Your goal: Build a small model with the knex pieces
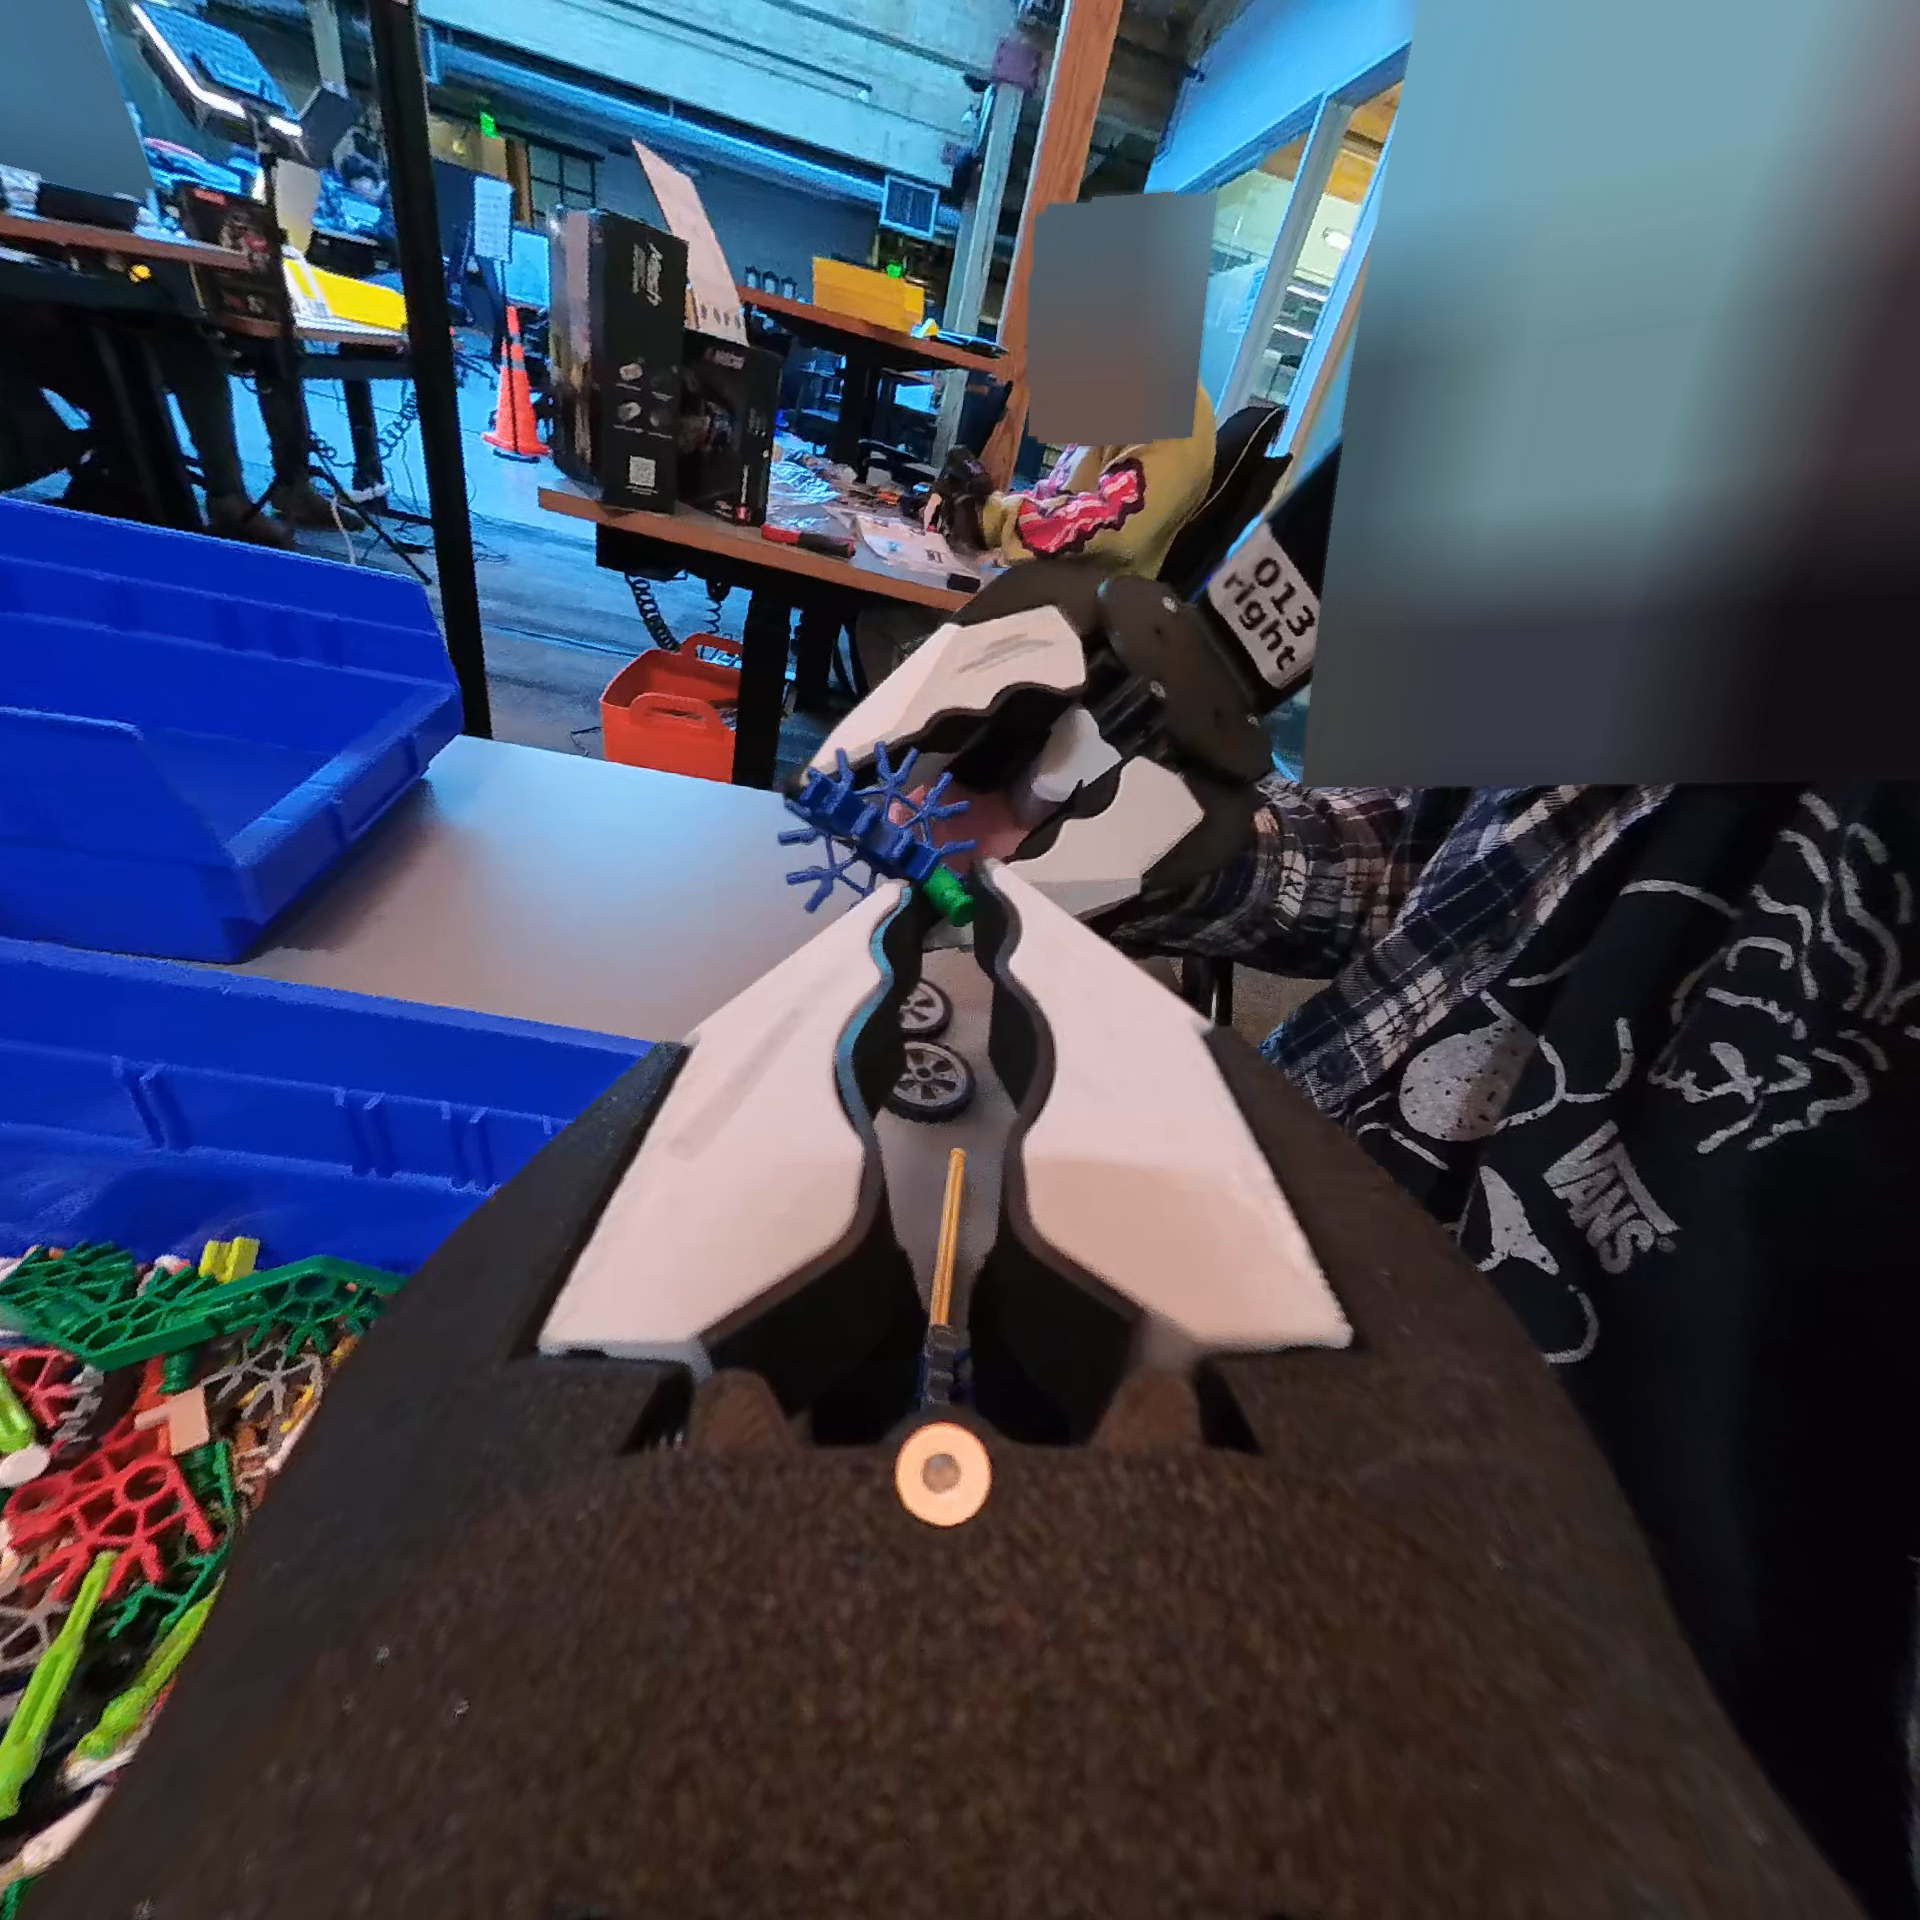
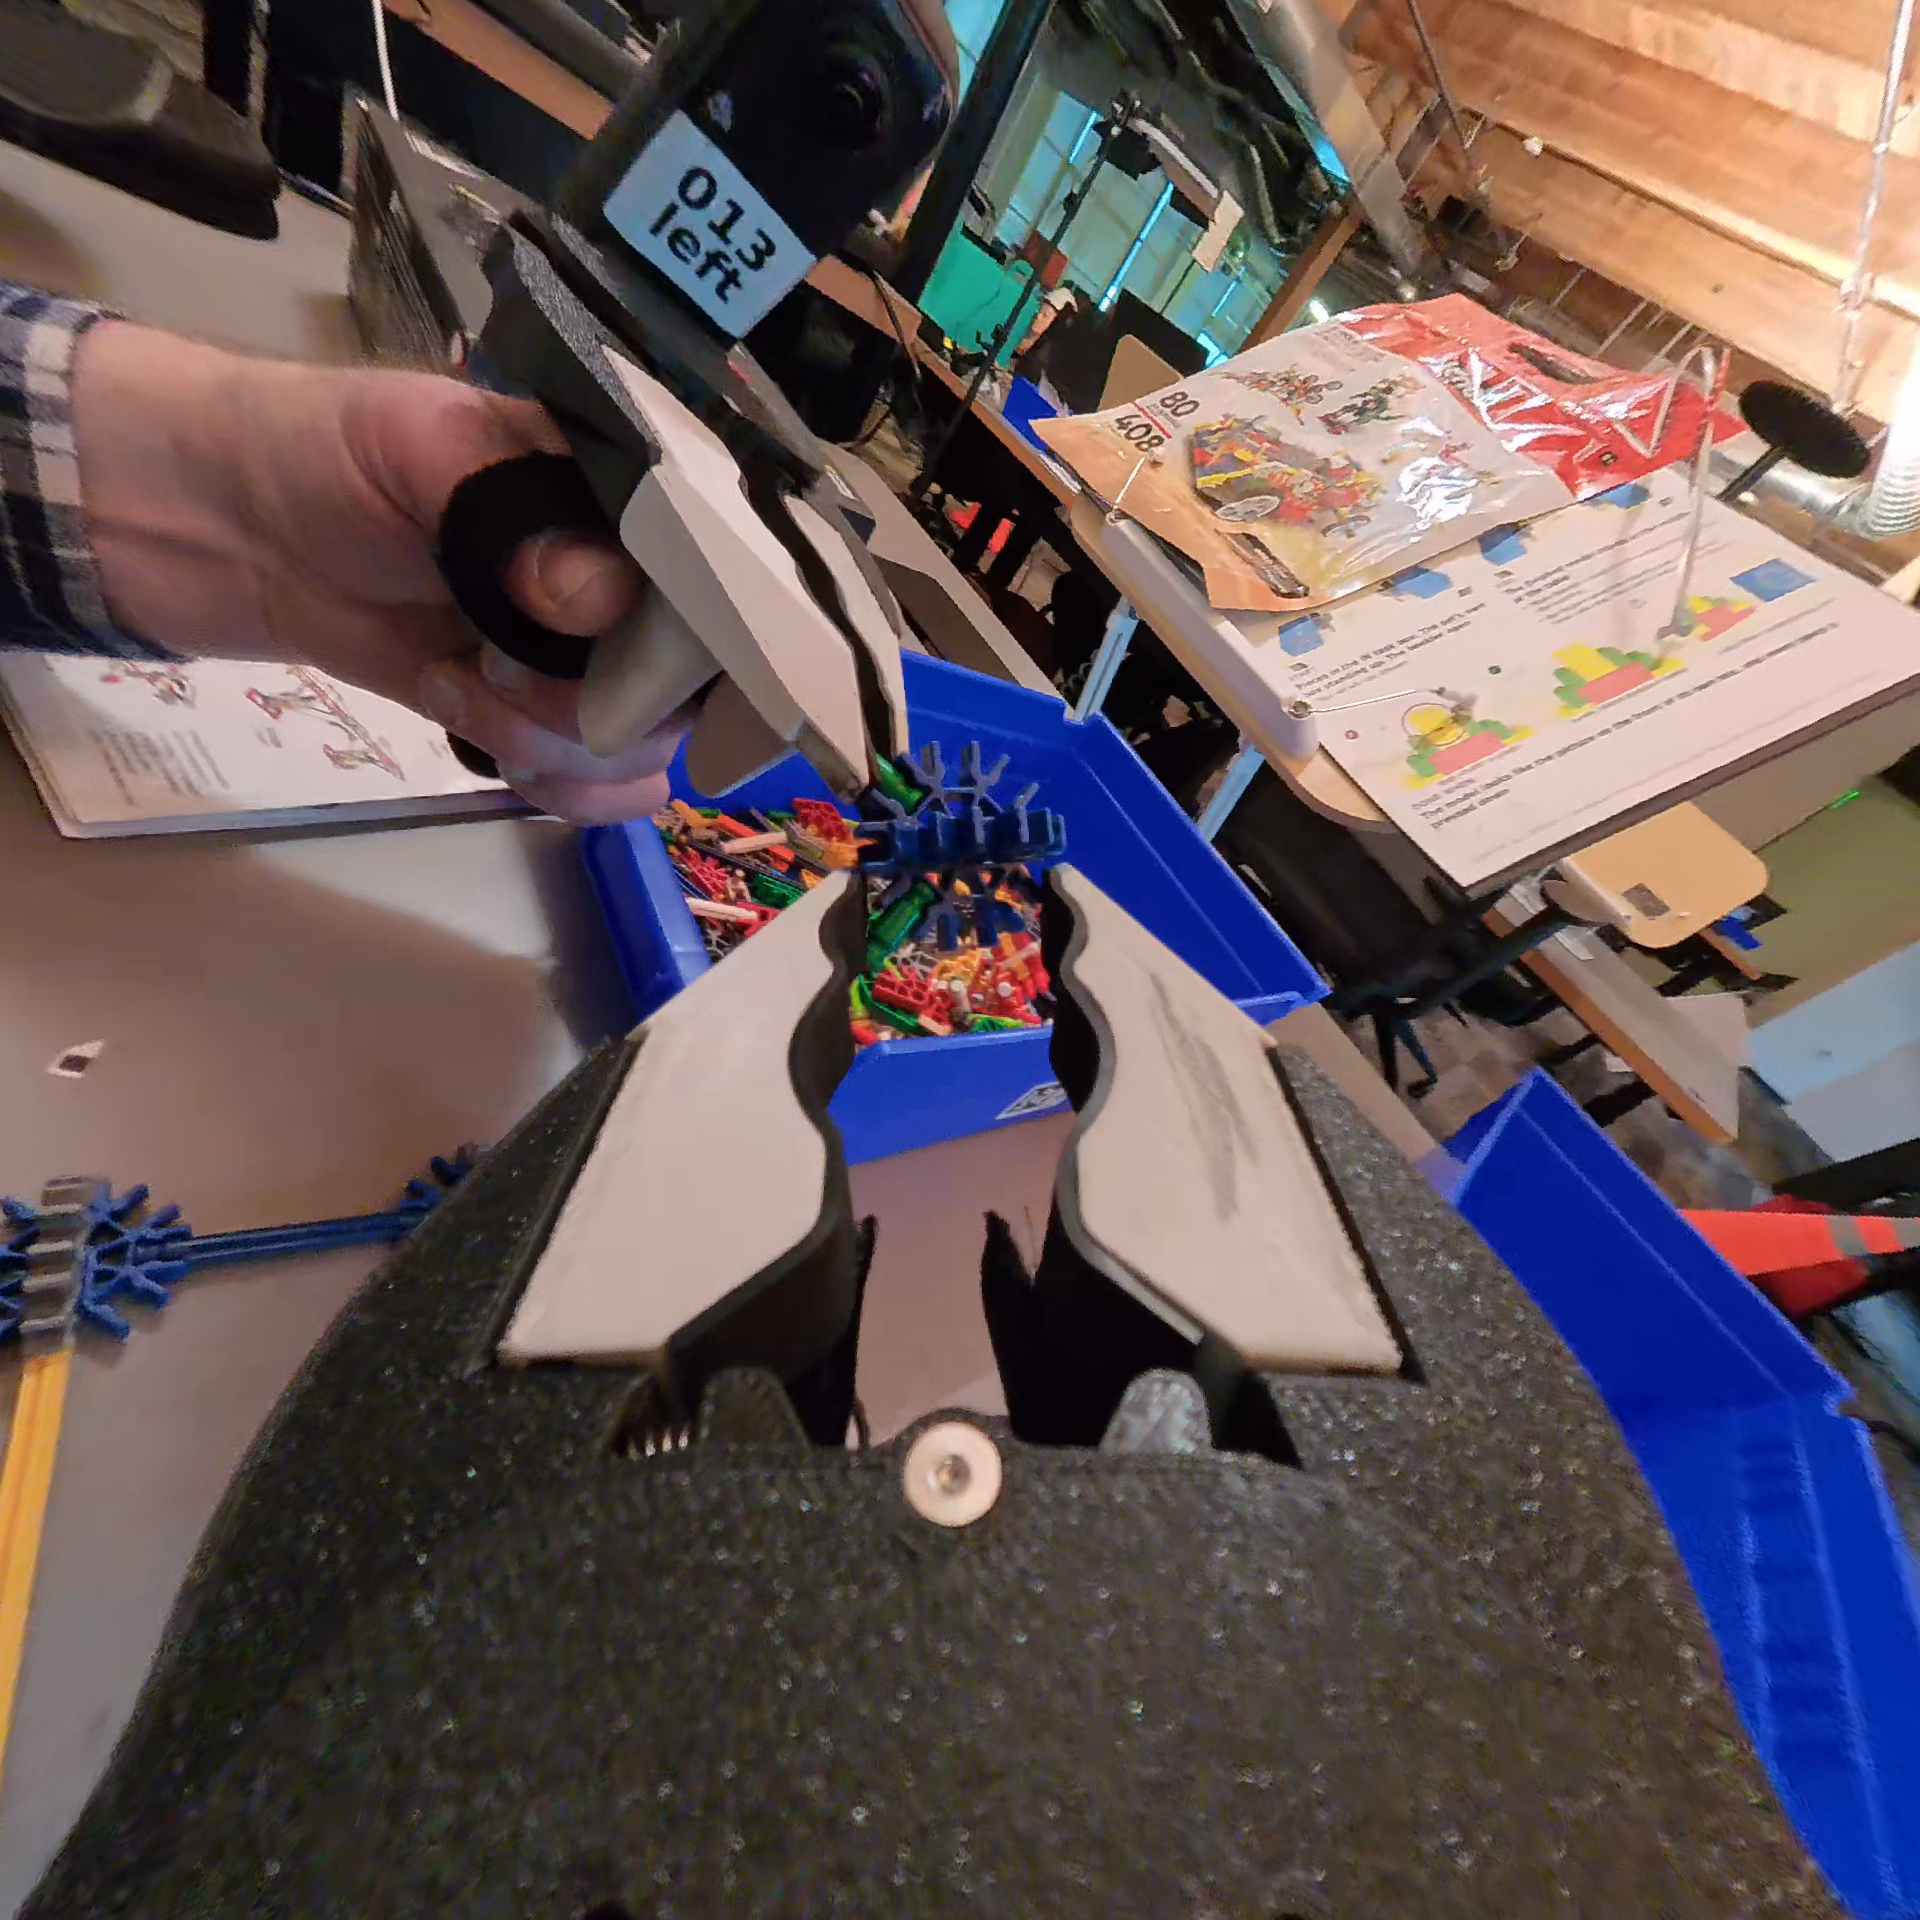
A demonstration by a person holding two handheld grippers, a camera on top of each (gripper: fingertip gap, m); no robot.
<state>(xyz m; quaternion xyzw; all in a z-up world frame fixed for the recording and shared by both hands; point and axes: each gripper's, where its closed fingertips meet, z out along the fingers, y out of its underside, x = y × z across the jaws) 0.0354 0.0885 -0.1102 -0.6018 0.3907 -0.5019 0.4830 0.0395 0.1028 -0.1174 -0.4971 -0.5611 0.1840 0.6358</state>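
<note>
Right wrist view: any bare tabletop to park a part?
Free: the grey table between the open booklet, the full blue bin and the blue-and-yellow rod assembly. In the left wrist view, a bare strip beside the empty blue bins. Crowded: the full bin, and the air above it where both tools meet on the blue snowflake cluster.

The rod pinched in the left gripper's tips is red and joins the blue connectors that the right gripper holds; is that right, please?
Not quite: the rod is green, not red, as the left wrist view shows. The rest holds: the left gripper pinches it, and it joins the blue connectors held by the right gripper.
</note>
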